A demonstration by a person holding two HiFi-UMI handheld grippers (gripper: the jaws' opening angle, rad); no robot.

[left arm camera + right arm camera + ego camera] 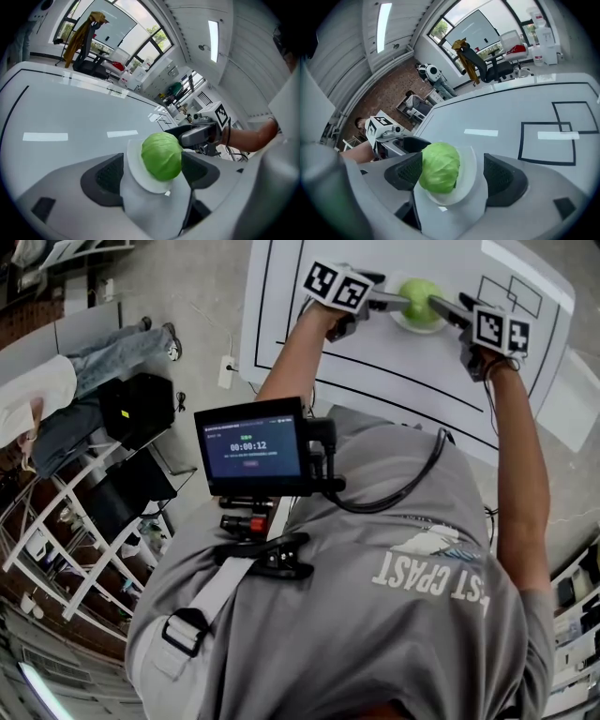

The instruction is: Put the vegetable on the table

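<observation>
While left gripper [154, 172] and right gripper [454, 173] flank the cabbage [421, 292] on its plate [133, 161], jaws wide and empty, it looks like the approach — next, squeeze and lift.

Left arm [289, 360]: yours, stretched forward and slightly inward, forearm bare, elbow a little bent.
Left gripper [154, 171]: at the end of that arm, tilted downward, jaws standing wide apart.
Right arm [521, 474]: yours, stretched forward, nearly straight, forearm bare.
Right gripper [454, 174]: at the end of that arm, tilted downward, jaws standing wide apart.
Both grippers together: you hold them with tips angled toward each other, near but not touching.
</observation>
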